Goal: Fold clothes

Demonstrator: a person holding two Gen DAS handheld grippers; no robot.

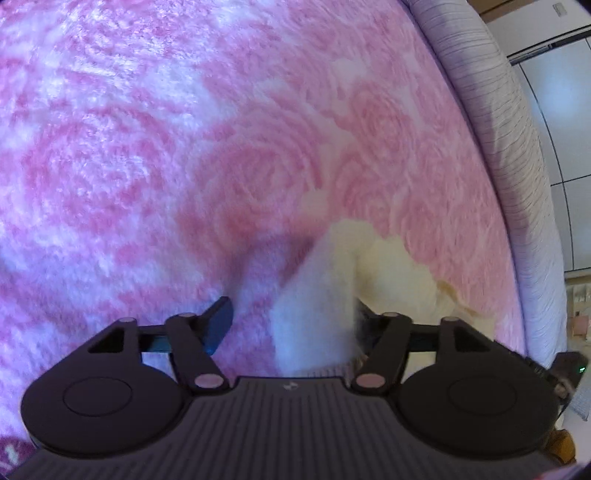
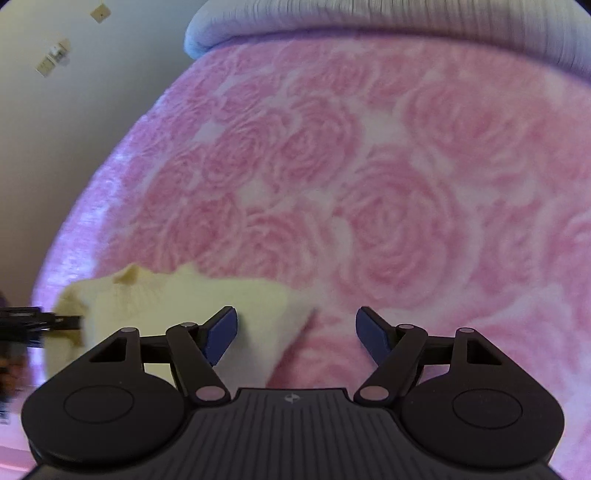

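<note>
A small cream garment (image 1: 369, 266) lies bunched on a pink rose-patterned blanket (image 1: 147, 155). My left gripper (image 1: 293, 321) is open right over it. A fold of the cloth rises between the fingers and covers the tip of the right finger, while the left fingertip (image 1: 221, 319) is bare. In the right wrist view the same garment (image 2: 184, 299) lies at the lower left, partly under my left finger (image 2: 223, 328). My right gripper (image 2: 297, 328) is open above the blanket (image 2: 388, 192), with nothing between its fingers. The other gripper's dark tip (image 2: 40, 325) touches the garment's left edge.
A grey striped padded edge (image 1: 498, 155) borders the blanket, seen along the top in the right wrist view (image 2: 369, 18). Beyond it are pale floor tiles (image 1: 554, 110). A plain wall with sockets (image 2: 55, 59) stands past the blanket's left edge.
</note>
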